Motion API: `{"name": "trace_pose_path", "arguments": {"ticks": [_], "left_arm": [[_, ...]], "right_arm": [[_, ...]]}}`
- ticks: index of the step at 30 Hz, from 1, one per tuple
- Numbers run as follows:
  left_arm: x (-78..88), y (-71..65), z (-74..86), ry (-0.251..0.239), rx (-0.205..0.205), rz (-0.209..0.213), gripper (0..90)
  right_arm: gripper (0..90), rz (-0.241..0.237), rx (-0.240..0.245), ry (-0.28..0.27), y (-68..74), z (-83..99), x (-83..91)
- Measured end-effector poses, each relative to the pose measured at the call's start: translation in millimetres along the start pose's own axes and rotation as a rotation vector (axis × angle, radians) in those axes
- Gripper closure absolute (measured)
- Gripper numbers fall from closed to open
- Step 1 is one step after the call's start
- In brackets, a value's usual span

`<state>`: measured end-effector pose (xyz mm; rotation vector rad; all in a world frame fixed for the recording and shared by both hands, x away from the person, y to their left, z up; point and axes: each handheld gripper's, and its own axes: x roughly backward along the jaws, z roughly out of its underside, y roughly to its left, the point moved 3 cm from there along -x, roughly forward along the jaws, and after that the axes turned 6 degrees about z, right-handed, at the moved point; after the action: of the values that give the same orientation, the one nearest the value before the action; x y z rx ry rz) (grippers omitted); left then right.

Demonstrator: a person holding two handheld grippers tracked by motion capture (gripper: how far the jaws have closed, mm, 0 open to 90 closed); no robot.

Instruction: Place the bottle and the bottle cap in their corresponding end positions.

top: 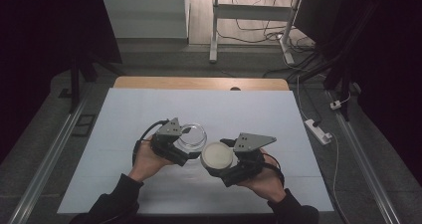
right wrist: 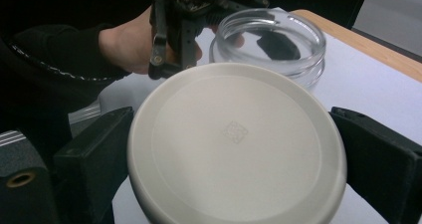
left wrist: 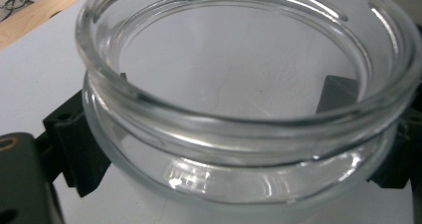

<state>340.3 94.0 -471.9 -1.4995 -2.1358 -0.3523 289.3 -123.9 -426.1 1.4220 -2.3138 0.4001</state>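
A clear, empty glass jar [top: 193, 137] stands on the white table cover. My left gripper [top: 190, 139] is shut on the glass jar [left wrist: 239, 104], with one black jaw on each side of its wall. A round cream lid [top: 217, 156] sits just right of the jar. My right gripper [top: 216, 157] is shut on the cream lid [right wrist: 236, 139], its jaws pressing the rim on both sides. In the right gripper view the glass jar [right wrist: 271, 40] and the left gripper [right wrist: 234, 37] lie just beyond the lid. Lid and jar are apart.
The white cover [top: 149, 109] spreads over a wooden table whose far edge [top: 199, 83] shows. Past the table stand a white desk frame [top: 215, 30], loose cables and a power strip [top: 318, 131] on the floor at the right.
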Motion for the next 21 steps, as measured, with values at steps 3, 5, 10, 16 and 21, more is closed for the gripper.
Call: {"name": "trace_pose_path", "arguments": {"ticks": [3,5,10,16,21], "left_arm": [[-0.4,1.4,-1.9,0.006,-0.007,-0.011,7.4],[-0.7,2.7,-3.3,0.005,-0.007,-0.014,7.4],[-0.9,6.2,-6.5,0.0,-0.009,-0.023,7.4],[-1.7,10.3,-9.4,-0.01,-0.003,-0.027,7.4],[-5.1,12.5,-12.0,-0.012,-0.002,-0.03,7.4]], "right_arm": [[6.7,-0.006,0.002,0.003,3.0,2.6,-0.8],[6.7,-0.006,0.006,0.006,4.5,4.2,-1.0],[6.7,-0.011,-0.002,0.01,6.6,9.0,-2.8],[6.7,-0.019,-0.003,0.02,10.3,15.1,-6.5],[6.7,-0.023,0.003,0.022,14.4,19.2,-8.0]]}}
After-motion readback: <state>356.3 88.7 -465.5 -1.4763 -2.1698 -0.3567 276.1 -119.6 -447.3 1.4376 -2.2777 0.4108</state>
